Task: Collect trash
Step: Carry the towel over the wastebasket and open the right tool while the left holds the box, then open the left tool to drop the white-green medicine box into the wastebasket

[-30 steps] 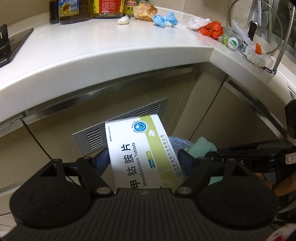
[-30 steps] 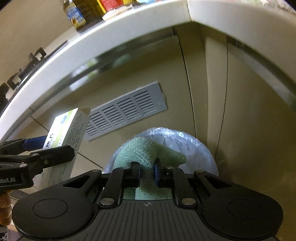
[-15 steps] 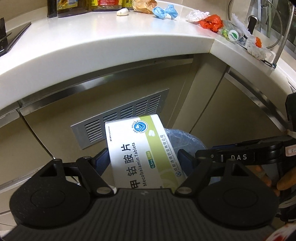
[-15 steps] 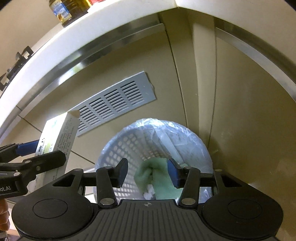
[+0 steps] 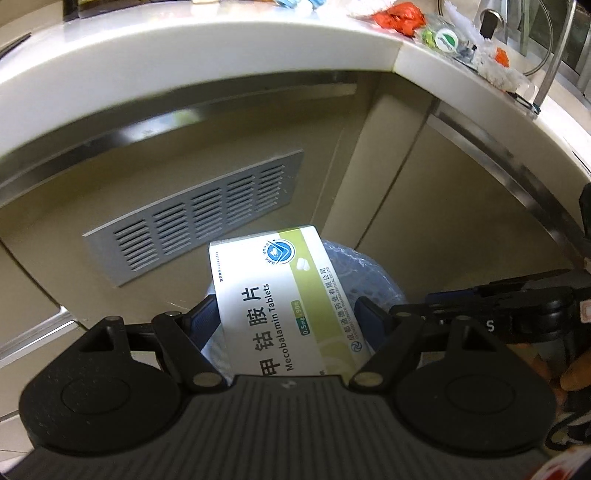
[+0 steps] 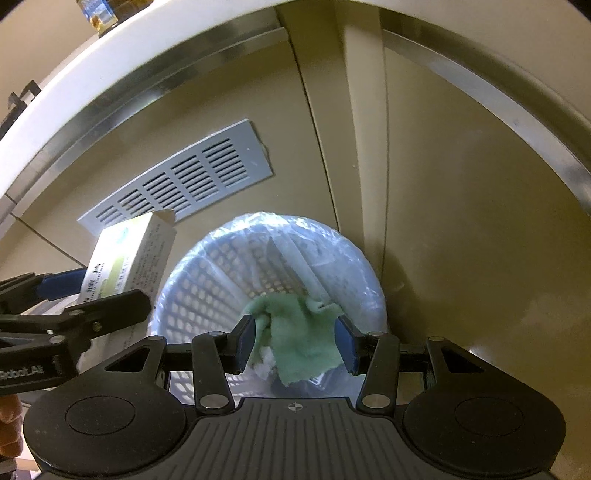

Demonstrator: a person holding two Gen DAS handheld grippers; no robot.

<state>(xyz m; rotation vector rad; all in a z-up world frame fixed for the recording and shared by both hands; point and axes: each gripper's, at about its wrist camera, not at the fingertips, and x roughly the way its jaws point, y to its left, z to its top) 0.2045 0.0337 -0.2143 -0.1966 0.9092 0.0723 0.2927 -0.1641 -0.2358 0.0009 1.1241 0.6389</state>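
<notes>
My left gripper (image 5: 286,314) is shut on a white and green tablet box (image 5: 280,295) and holds it over the near left rim of a white lattice waste basket (image 5: 373,275) lined with a clear bag. In the right wrist view the box (image 6: 129,258) and the left gripper (image 6: 85,299) show at the left of the basket (image 6: 207,291). My right gripper (image 6: 295,343) is open and empty above the basket. A green cloth (image 6: 299,343) lies inside the basket below it.
The basket stands on the floor in the corner of beige cabinets with a grey vent grille (image 5: 192,225). On the white countertop (image 5: 184,51) above lie red wrappers (image 5: 397,16), a green-labelled wrapper (image 5: 445,38) and white tissue (image 5: 495,70).
My right gripper opened and let go of the green cloth, which dropped into the basket. My left gripper moved down and right with the box, over the basket.
</notes>
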